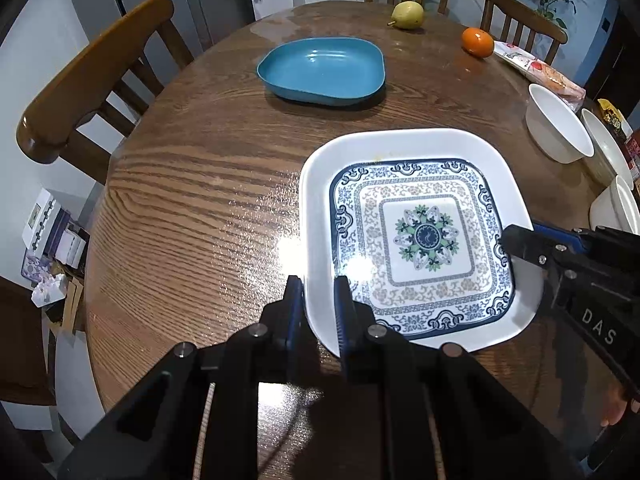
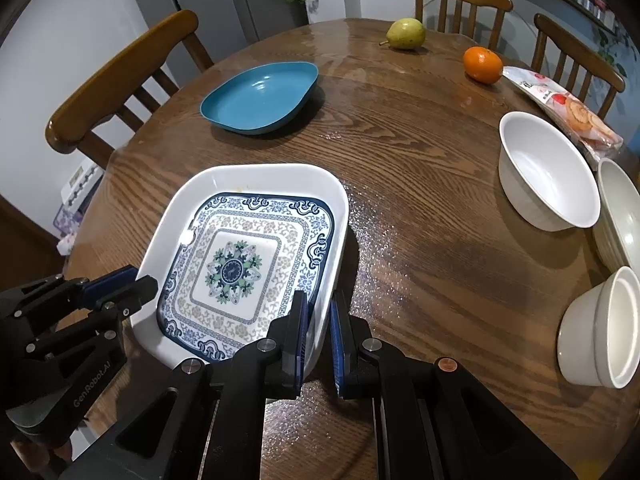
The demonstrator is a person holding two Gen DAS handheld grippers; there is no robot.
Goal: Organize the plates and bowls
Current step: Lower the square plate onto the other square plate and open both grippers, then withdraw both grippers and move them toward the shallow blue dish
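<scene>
Patterned plate [image 1: 416, 236] sat on the table [image 1: 192, 200], near its front edge. Left gripper [image 1: 318, 292] pinched the plate's left rim; right gripper [image 2: 318, 308] pinched its right rim. Blue dish [image 1: 322, 68] lay well behind.

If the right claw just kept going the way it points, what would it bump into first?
Nothing new: the right claw is already clamped on the near rim of the patterned square plate. Pushing on, it would probably press that rim into the wooden table.

Glossy grained wood table [image 1: 180, 208] — smooth, shiny glazed square plate [image 1: 400, 144], matt-looking blue dish [image 1: 320, 68].
</scene>
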